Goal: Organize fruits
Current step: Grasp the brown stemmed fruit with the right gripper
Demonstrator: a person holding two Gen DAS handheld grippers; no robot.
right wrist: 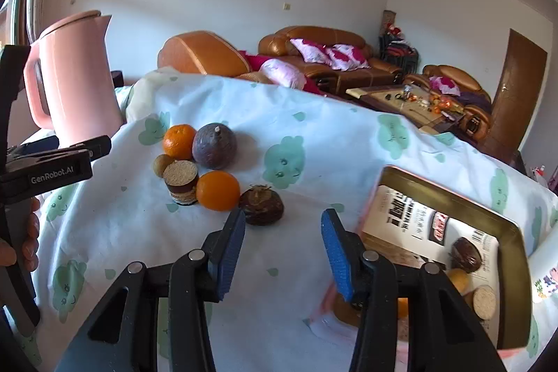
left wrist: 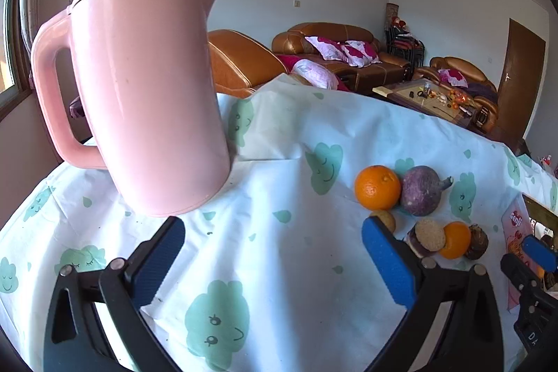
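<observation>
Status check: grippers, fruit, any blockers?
Left gripper and right gripper open, empty. Fruit pile on cloth; some already in tin tray. Pink kettle close left.

Landmark: pink kettle (left wrist: 146,86), upright on the bench (left wrist: 279,267), which wears a white cloth printed with green clouds.
Left tongs (left wrist: 273,258): just below the kettle, blue pads spread wide, nothing between them.
Right of the kettle, one cluster: large orange (left wrist: 377,187) touching a purple round fruit (left wrist: 422,190); below them a small tan fruit (left wrist: 383,219), a sliced brown piece (left wrist: 427,237), a smaller orange (left wrist: 456,239), a dark brown fruit (left wrist: 477,242).
Far right of the kettle: right tongs (left wrist: 537,257), partly in view.
</observation>
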